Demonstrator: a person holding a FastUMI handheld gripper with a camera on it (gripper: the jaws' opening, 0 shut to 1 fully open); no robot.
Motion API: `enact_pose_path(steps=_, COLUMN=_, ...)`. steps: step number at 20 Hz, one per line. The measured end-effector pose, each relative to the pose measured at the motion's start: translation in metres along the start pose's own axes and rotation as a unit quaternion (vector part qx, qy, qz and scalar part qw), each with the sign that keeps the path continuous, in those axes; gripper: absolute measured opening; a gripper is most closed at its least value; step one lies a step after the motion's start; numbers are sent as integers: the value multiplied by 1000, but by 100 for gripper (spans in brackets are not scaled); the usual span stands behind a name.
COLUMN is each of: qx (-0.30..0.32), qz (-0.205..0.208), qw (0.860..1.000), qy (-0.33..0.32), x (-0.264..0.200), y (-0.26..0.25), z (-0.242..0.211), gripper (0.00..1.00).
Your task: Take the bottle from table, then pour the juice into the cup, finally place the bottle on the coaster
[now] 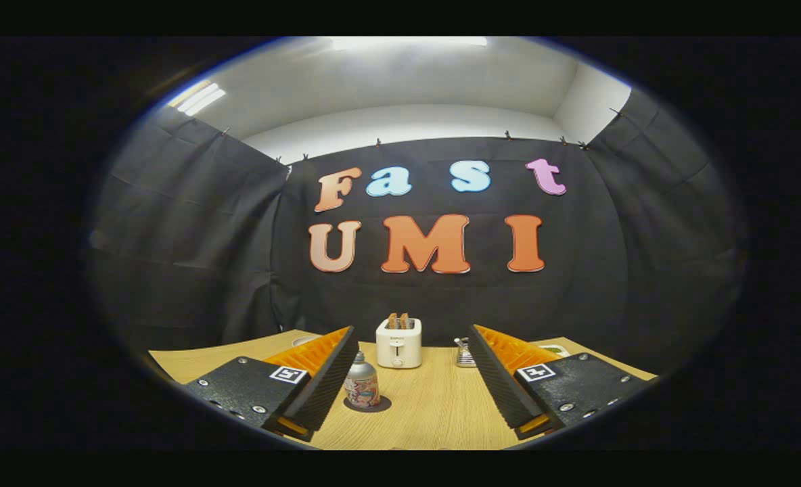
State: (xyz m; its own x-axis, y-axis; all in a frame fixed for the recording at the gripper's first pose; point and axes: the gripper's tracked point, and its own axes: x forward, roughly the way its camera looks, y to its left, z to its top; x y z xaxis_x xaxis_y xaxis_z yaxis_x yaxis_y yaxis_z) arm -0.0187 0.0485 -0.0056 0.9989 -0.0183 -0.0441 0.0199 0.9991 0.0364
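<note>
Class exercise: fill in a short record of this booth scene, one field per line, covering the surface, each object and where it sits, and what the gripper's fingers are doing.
surface: wooden table
bottle: small bottle upright on a dark coaster, beside the left finger
toaster: white toaster beyond the fingers, two slices in its slots
metal item: small, by the right finger, partly hidden, unclear
gripper: gripper open, fingers spread wide, touching nothing

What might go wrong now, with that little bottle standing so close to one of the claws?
The gripper is open, and the bottle on its dark coaster stands right beside the left finger. A sideways drift would likely knock it over. The toaster sits just beyond, so a careless push forward might bump it.
</note>
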Motion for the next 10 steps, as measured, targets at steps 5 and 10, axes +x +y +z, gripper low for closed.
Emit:
enact_pose_path(steps=5, qx=18, qz=-5, qw=1000, qy=-1, x=-2, y=-7, z=2, gripper=97)
enact_pose_path(steps=10, qx=20, qz=-1, qw=1000, qy=-1, x=3, y=-3, z=4, gripper=97)
